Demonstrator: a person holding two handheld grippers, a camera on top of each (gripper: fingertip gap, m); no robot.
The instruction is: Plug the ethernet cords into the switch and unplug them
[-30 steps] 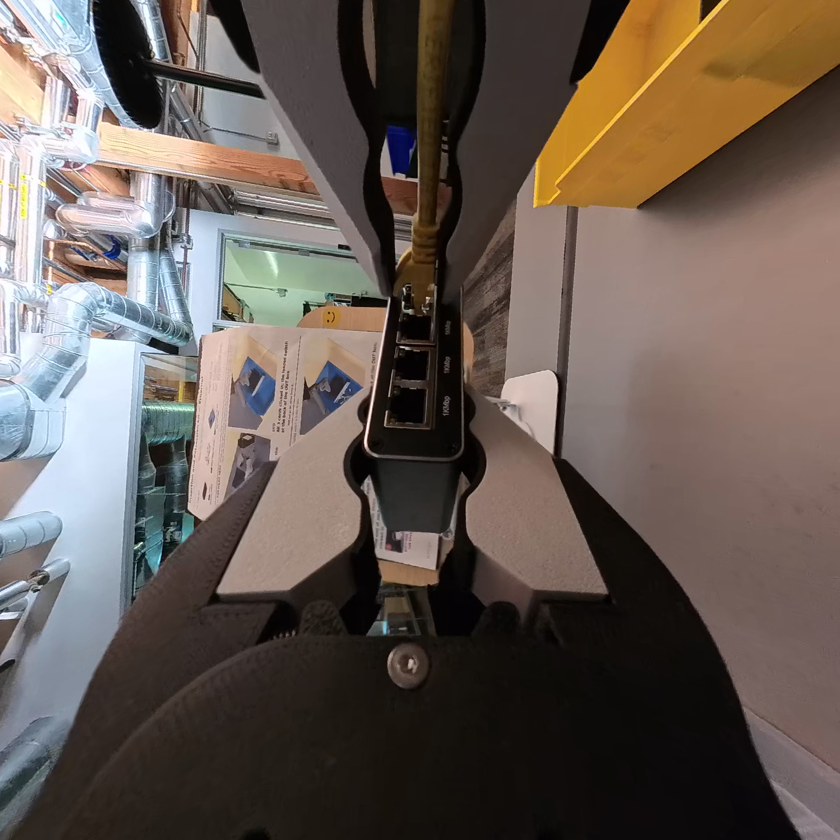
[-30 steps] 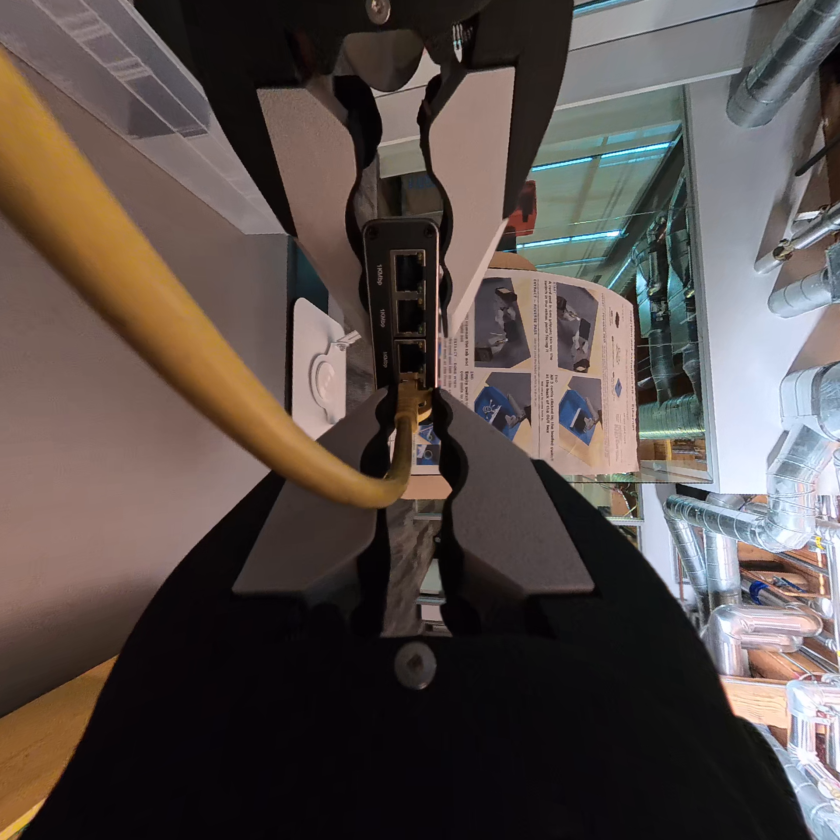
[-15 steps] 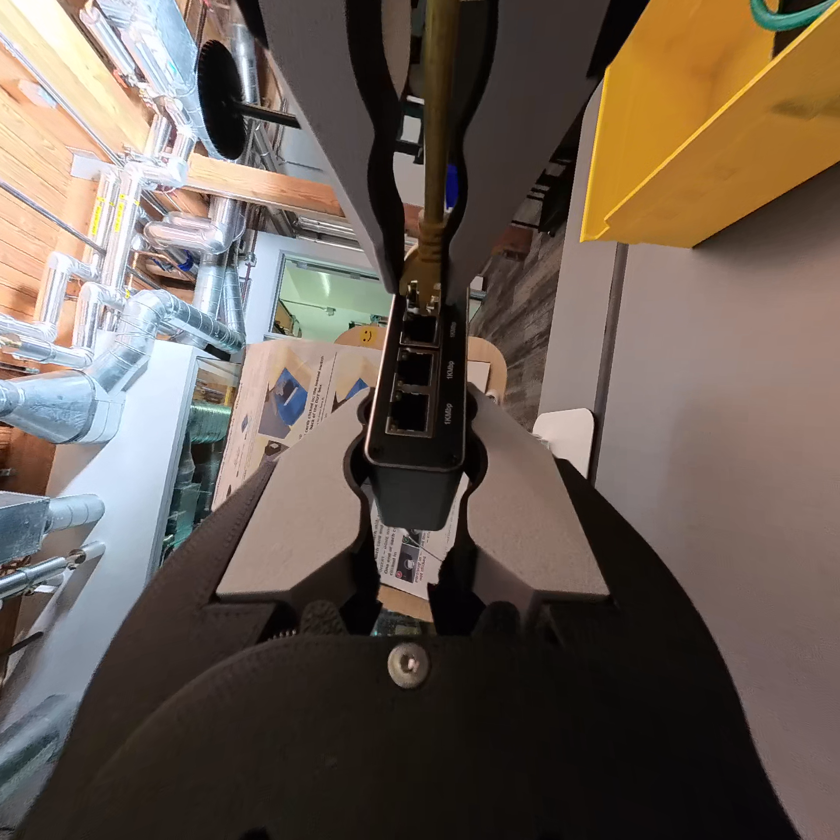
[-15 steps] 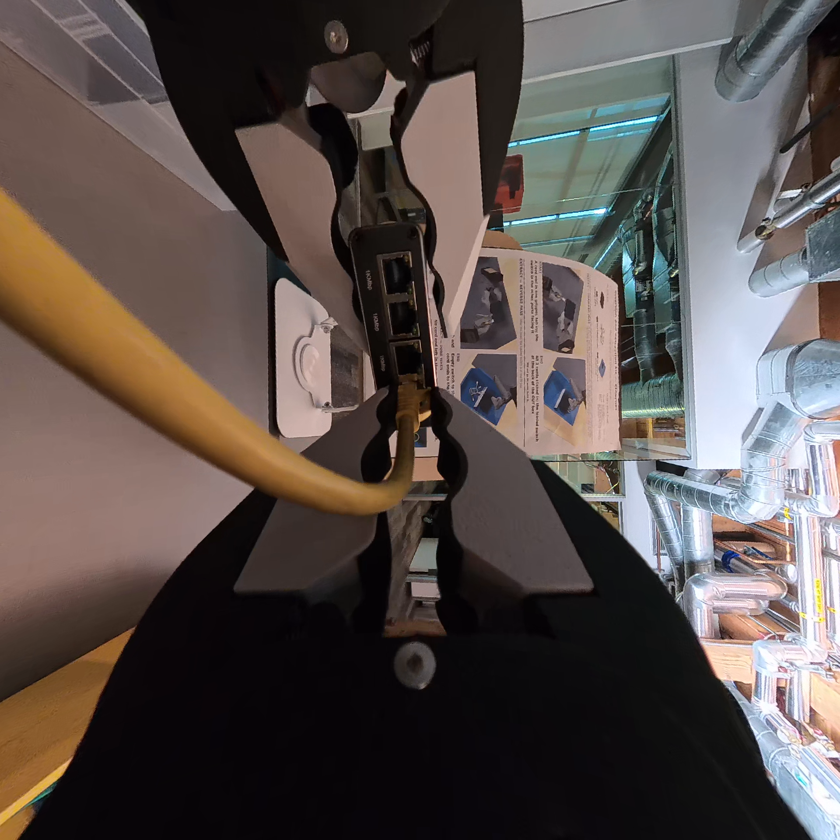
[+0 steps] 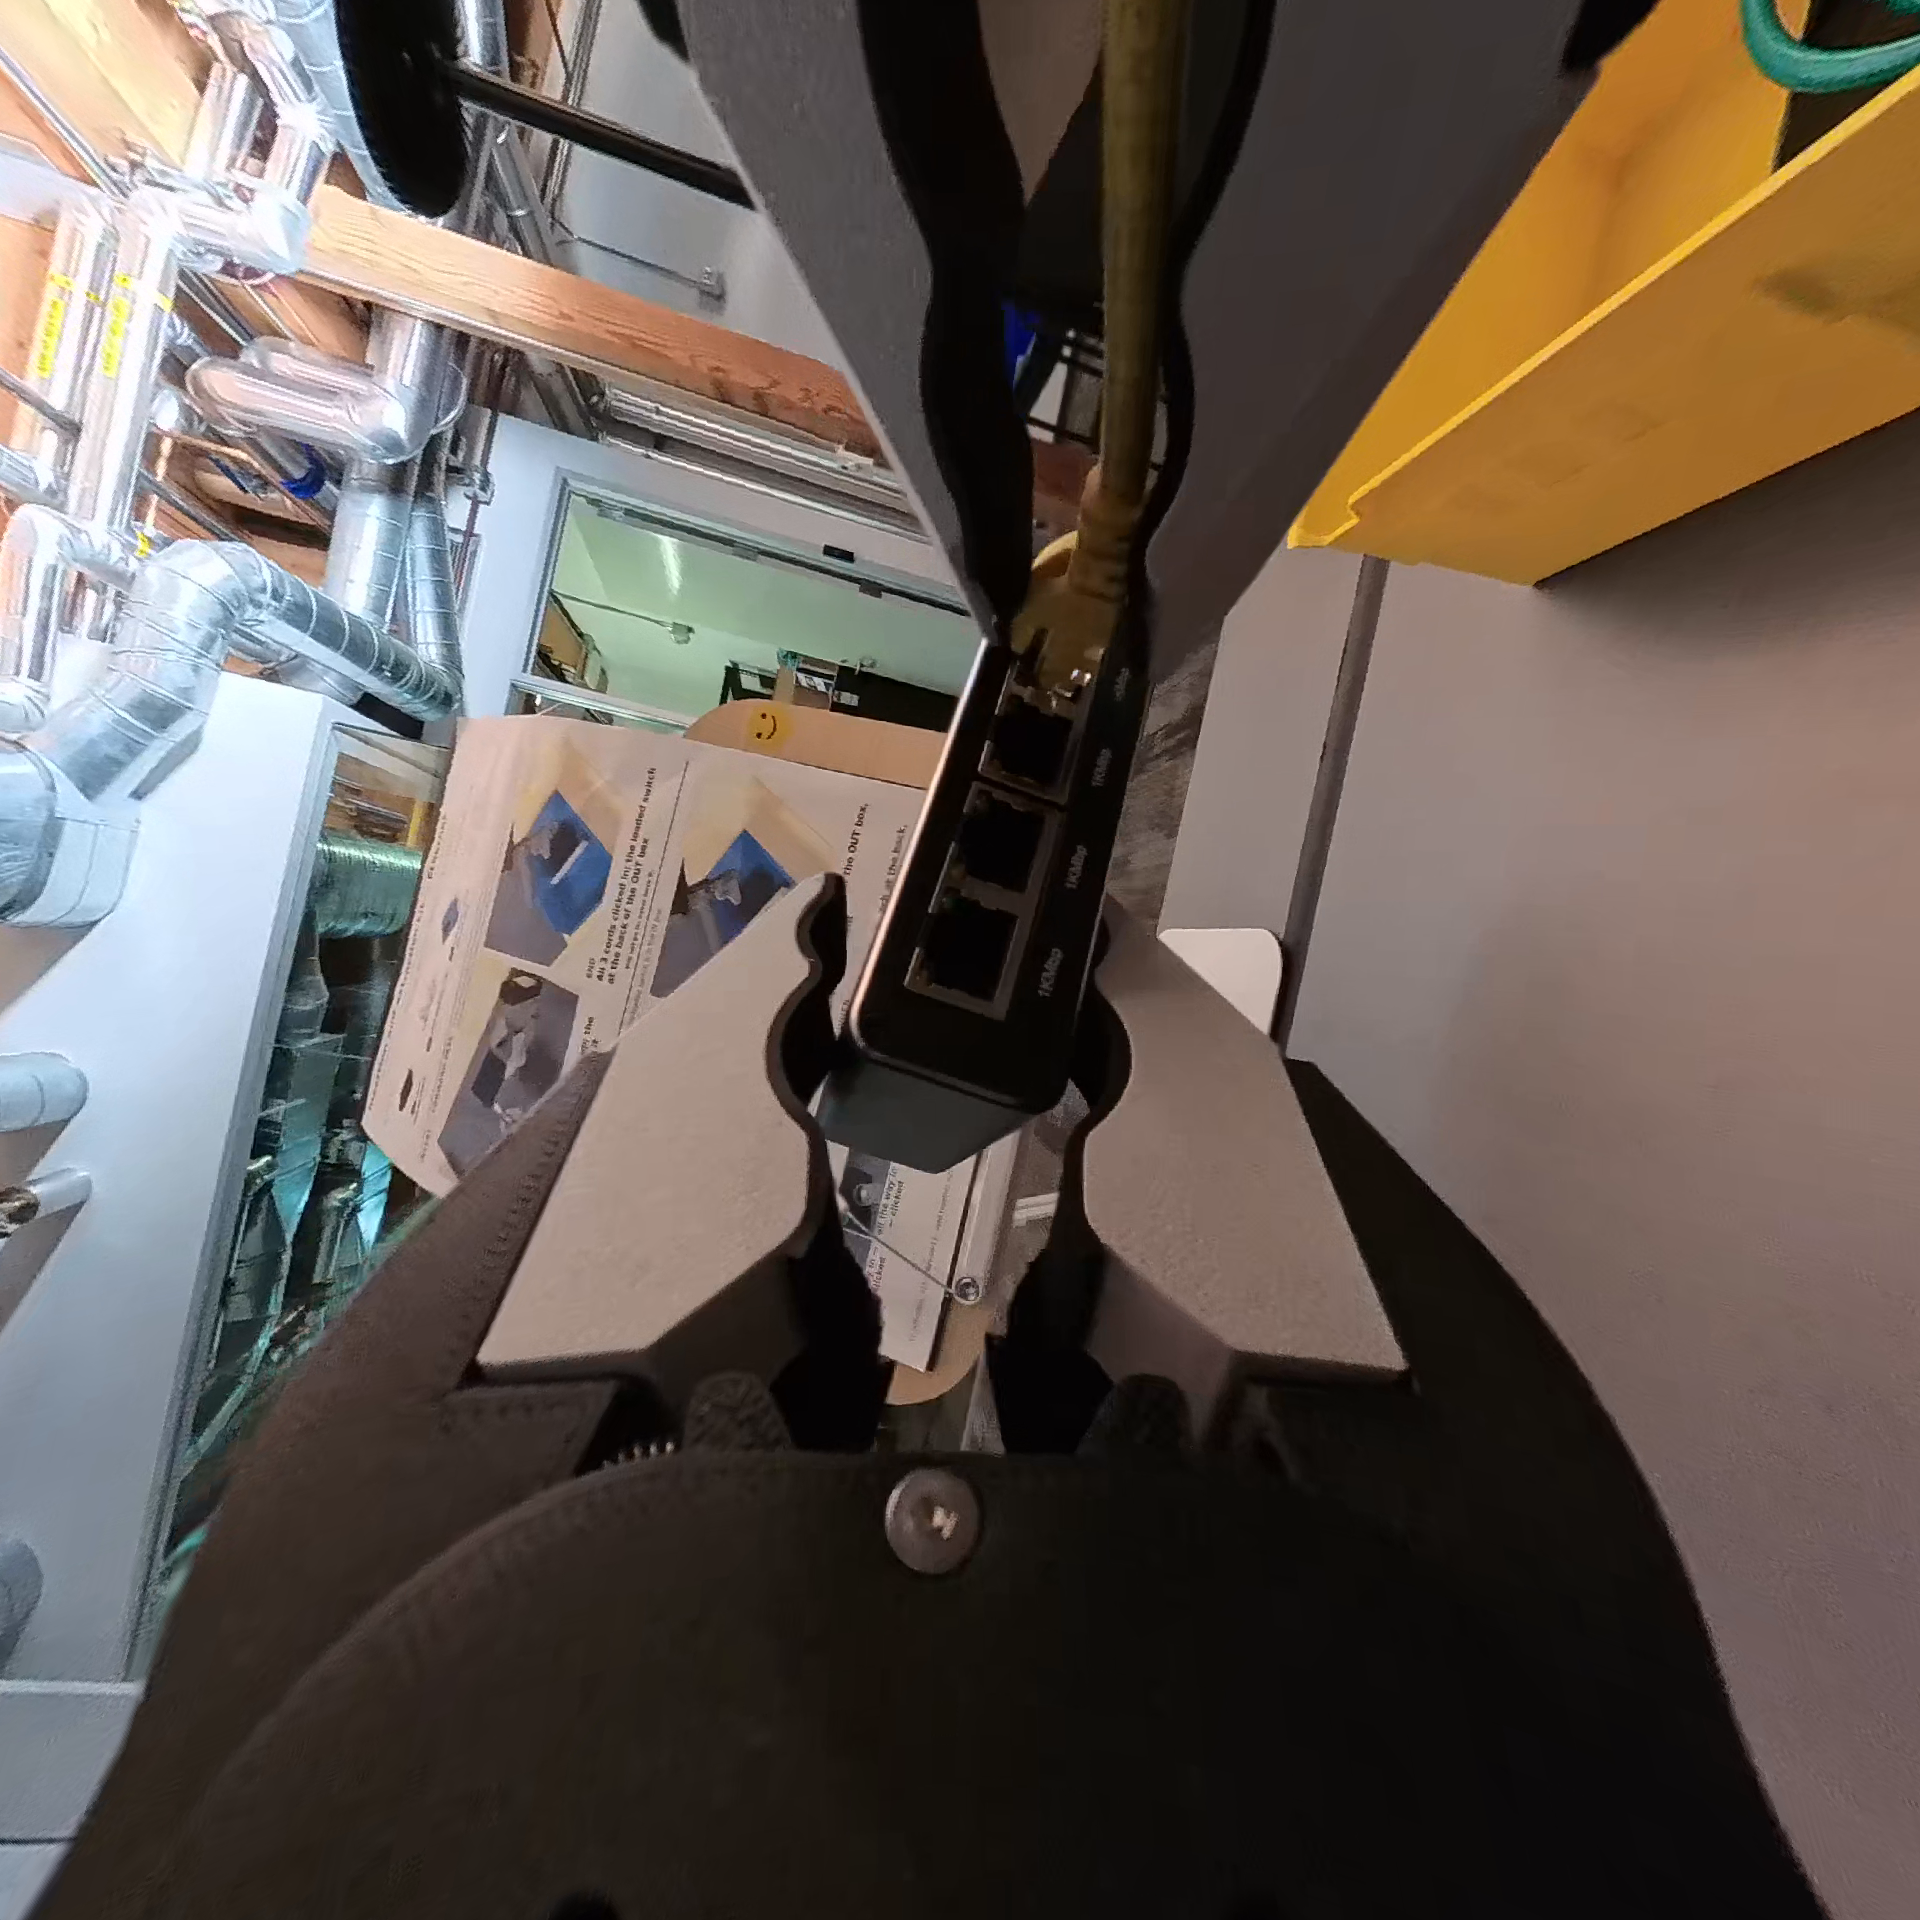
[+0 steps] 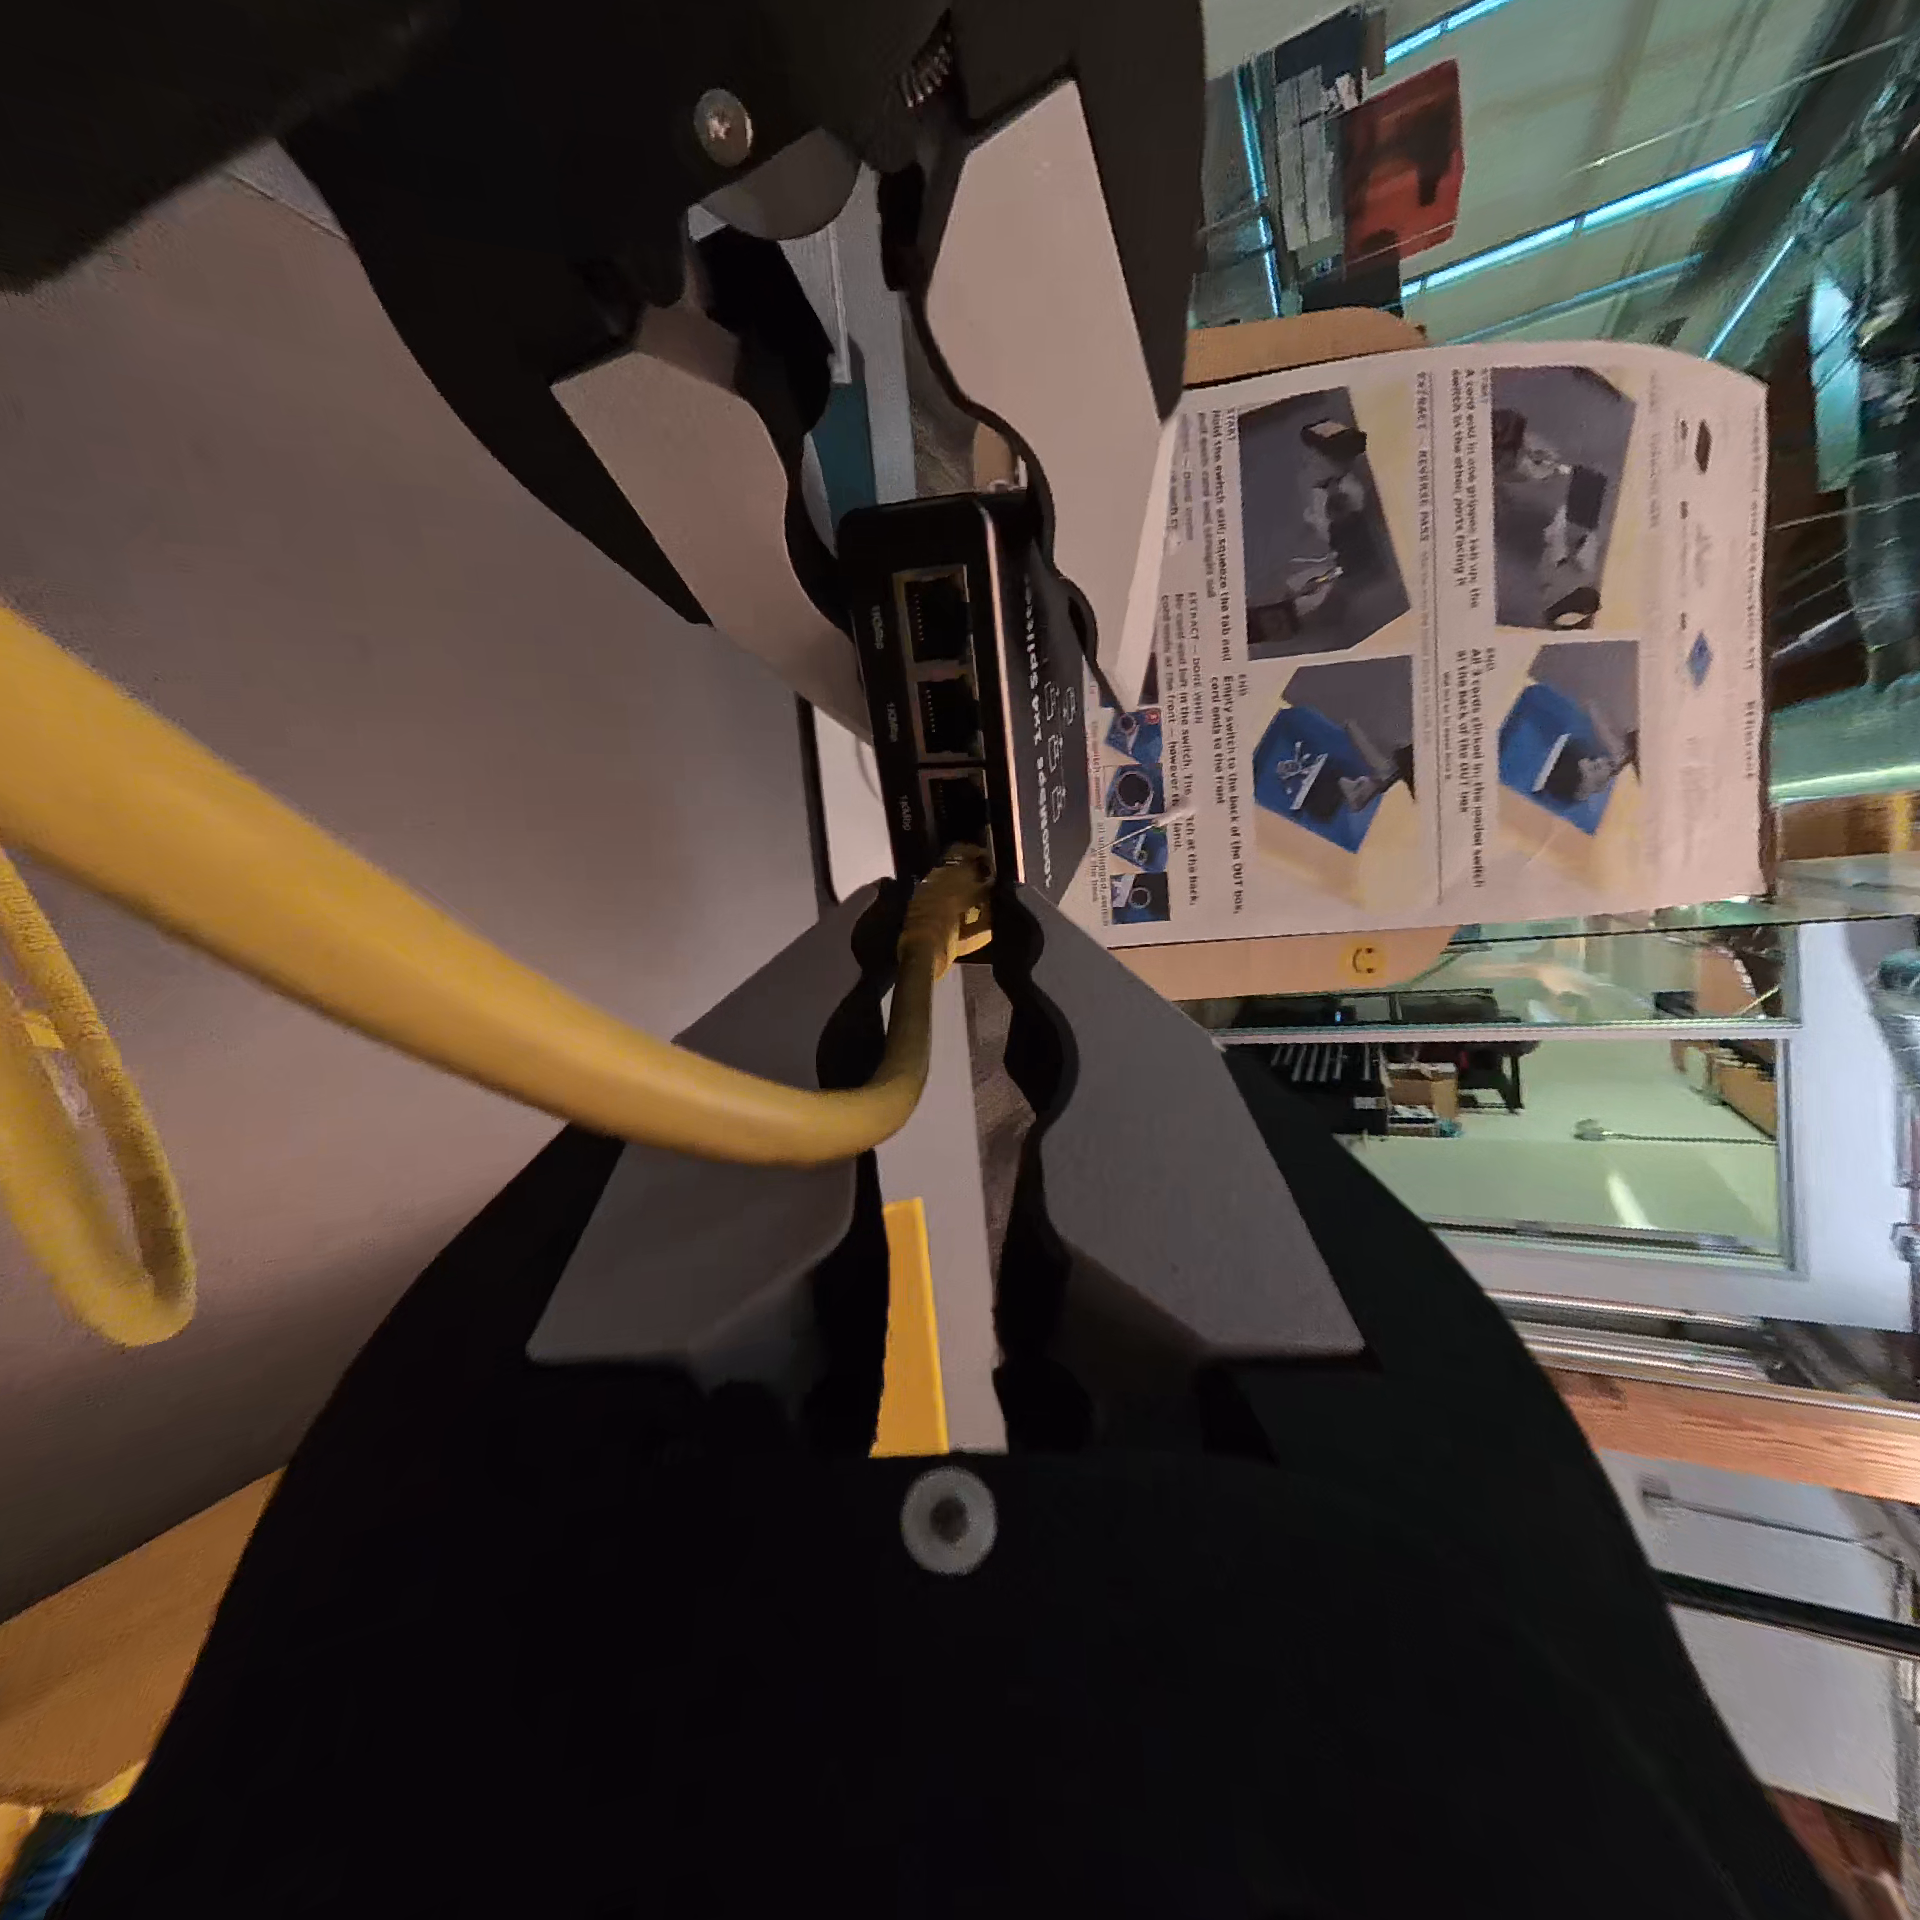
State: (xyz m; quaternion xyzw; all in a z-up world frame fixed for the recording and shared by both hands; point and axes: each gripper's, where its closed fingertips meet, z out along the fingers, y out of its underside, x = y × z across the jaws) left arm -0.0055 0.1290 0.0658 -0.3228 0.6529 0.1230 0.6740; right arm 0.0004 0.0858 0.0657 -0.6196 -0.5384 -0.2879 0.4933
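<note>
- Switch (image 5: 977, 935), small and black, sits mid-frame in my left view, pinched between the left tongs (image 5: 961, 997) by its near end. It looks tilted, and the left-side finger seems to barely touch it, so I judge the hold loose.
- Three ports on its face. The two nearest my left camera are empty; the far one has the yellow cord's plug (image 5: 1070, 634) at its mouth.
- Right tongs (image 6: 961, 925) are closed on that plug's boot, at centre of the right view, with the plug tip (image 6: 961, 868) just at the lowest port of the switch (image 6: 940, 707).
- Yellow ethernet cord (image 6: 364, 935) sweeps off to the left of the right view and loops at the left edge.
- I cannot tell whether the plug is fully seated, partly in, or on its way out; the latch is too small to read.
- Progress, my judgement: at most one cord of several dealt with, two ports untouched. A green cord (image 5: 1829, 52) waits in the yellow bin (image 5: 1558, 312), upper right of the left view.
- Instruction sheet (image 6: 1455, 644) hangs behind, right of the switch.
</note>
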